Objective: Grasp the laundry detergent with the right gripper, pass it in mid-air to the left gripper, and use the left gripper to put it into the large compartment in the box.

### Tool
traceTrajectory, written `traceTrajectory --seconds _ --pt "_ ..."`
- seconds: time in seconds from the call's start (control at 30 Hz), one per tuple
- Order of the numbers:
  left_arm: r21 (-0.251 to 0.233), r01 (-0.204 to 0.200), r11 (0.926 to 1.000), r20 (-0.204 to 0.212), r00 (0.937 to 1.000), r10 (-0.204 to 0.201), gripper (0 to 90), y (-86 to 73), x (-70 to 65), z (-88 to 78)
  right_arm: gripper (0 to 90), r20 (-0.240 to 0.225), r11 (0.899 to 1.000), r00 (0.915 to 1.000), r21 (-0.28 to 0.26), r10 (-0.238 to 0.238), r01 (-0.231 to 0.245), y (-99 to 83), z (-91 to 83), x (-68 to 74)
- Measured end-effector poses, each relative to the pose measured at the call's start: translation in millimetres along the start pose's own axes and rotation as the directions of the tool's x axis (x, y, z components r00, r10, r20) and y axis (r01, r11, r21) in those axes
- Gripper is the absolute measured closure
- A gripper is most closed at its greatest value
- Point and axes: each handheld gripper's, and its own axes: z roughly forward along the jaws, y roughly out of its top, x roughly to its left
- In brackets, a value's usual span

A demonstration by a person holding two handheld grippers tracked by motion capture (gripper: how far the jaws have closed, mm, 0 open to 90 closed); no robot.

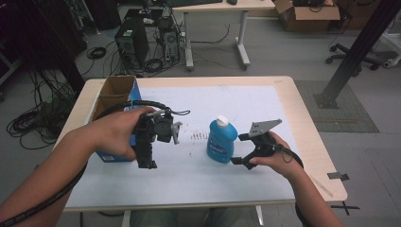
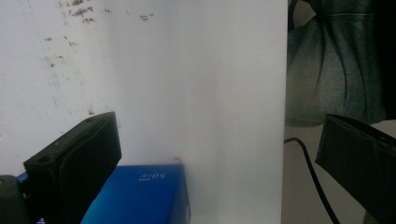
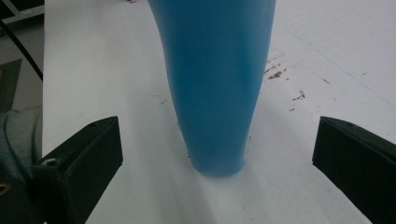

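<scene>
A blue bottle (image 1: 222, 140) with a white cap stands upright near the middle of the white mat (image 1: 189, 175). My right gripper (image 1: 242, 150) is open just to its right, jaws wide apart. In the right gripper view the blue bottle (image 3: 215, 84) rises between the jaws, touching neither. My left gripper (image 1: 146, 150) is held above the mat beside an open cardboard box with blue sides (image 1: 112, 97), pointing down toward the near edge. It is open with nothing between its jaws, and the box's blue corner (image 2: 140, 198) shows below them.
The mat covers a wooden table (image 1: 307, 127). Small dark specks (image 1: 198, 136) lie on the mat left of the bottle. Beyond the table are computer towers (image 1: 132, 42), cables, another desk and a cardboard box (image 1: 307, 16) on the floor.
</scene>
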Motion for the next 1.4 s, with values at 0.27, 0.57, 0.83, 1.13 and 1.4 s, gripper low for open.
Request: traceTrajectory --seconds 0.27,0.57,0.83,1.13,1.4 --pt "-0.007 -0.005 1.0 -0.003 1.0 0.005 0.3 1.5 -1.6 -2.6 1.4 0.007 0.999 0.9997 -0.03 0.023 -0.022 -4.5 9.7 0.2" --pt "-0.005 -0.006 1.0 -0.01 0.9999 0.006 0.3 1.7 -2.3 -6.2 1.3 0.006 0.997 0.9994 -0.072 0.034 -0.034 -1.9 17.1 0.0" --pt "-0.006 -0.004 1.0 -0.013 0.9999 0.003 0.3 0.9 -2.9 -6.8 1.3 0.007 0.995 0.9993 -0.091 0.037 -0.036 -1.5 26.9 0.7" --pt "-0.01 -0.008 0.9999 -0.013 0.9999 0.008 0.3 2.3 -3.9 -5.4 1.2 0.014 0.991 0.9983 -0.122 0.056 -0.054 -5.5 35.4 1.7" --pt "-0.01 -0.009 0.9999 -0.015 0.9998 0.009 0.3 2.9 -3.8 -6.3 1.1 0.028 0.987 0.9977 -0.148 0.062 -0.057 -9.0 40.6 2.6"
